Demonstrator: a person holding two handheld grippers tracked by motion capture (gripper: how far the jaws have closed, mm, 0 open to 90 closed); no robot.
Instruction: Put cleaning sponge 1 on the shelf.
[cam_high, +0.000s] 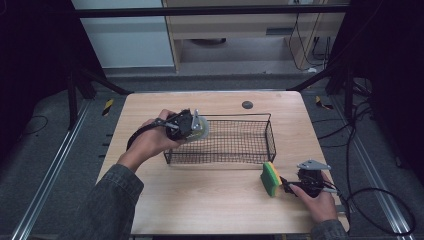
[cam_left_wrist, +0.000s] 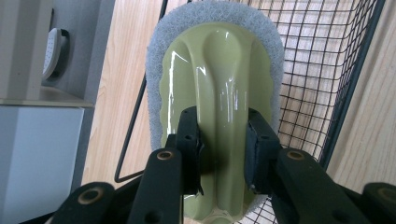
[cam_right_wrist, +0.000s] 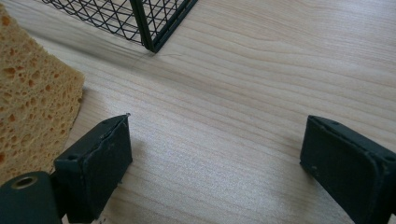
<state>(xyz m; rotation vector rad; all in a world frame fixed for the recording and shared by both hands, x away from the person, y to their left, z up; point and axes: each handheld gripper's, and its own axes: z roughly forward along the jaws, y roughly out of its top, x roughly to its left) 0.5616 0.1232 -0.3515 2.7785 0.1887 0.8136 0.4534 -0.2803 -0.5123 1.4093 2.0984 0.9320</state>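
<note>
sponge (cam_right_wrist: 32, 88) lies just beside right hand-held gripper's (cam_right_wrist: 215, 158) spread jaws.

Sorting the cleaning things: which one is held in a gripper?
The pale green scrubber with the grey pad, clamped by the left gripper; the yellow sponge lies free.

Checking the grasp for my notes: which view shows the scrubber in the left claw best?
The left gripper view: the green scrubber with its grey pad sits close up, jaws clamped on its ridge. The high view shows it small at the basket's end. The right gripper view offers the sponge instead.
</note>
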